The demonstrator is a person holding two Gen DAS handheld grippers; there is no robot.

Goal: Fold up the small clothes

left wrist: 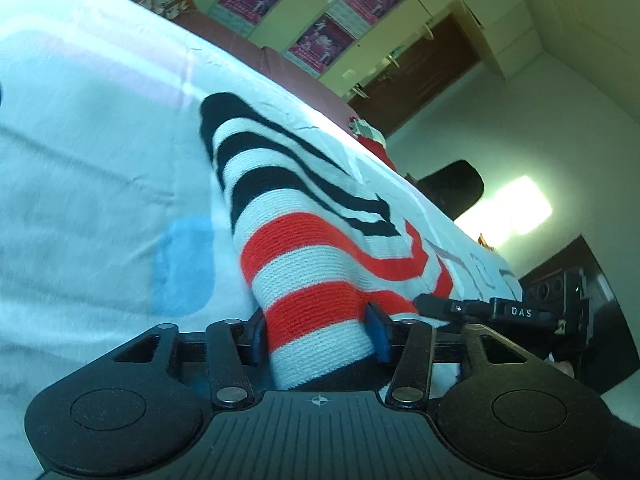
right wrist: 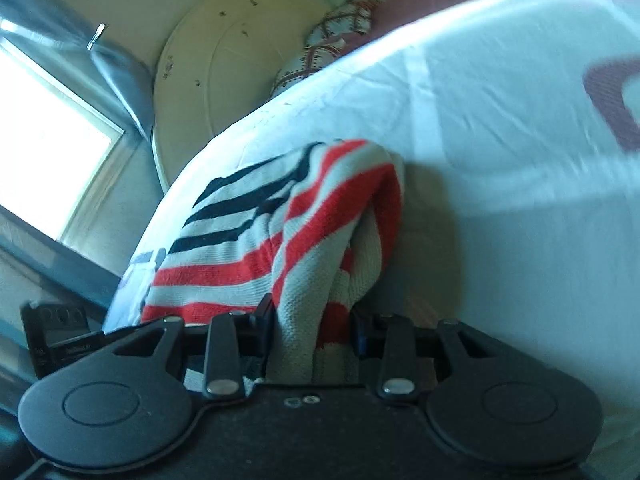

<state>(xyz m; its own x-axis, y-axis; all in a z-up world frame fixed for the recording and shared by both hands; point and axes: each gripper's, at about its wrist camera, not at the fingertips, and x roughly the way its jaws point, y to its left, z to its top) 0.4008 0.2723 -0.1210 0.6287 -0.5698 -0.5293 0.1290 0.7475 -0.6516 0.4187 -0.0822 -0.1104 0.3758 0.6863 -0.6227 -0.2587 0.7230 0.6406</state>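
A small knitted garment with white, red and black stripes [left wrist: 296,216] lies on a white bed sheet [left wrist: 88,160]. My left gripper [left wrist: 318,334] is shut on its near edge, cloth bunched between the fingers. In the right wrist view the same striped garment [right wrist: 280,232] is folded over itself, and my right gripper [right wrist: 314,332] is shut on a bunched fold of it. The right gripper [left wrist: 500,312] also shows in the left wrist view at the garment's right side. The left gripper [right wrist: 56,340] shows at the lower left of the right wrist view.
The sheet [right wrist: 500,140] has a blue patch [left wrist: 184,268] and a dark red mark [right wrist: 608,100]. A patterned pillow [right wrist: 332,44] lies at the head of the bed. A window [right wrist: 44,140] is on the left. Cabinets with posters [left wrist: 324,40] stand beyond the bed.
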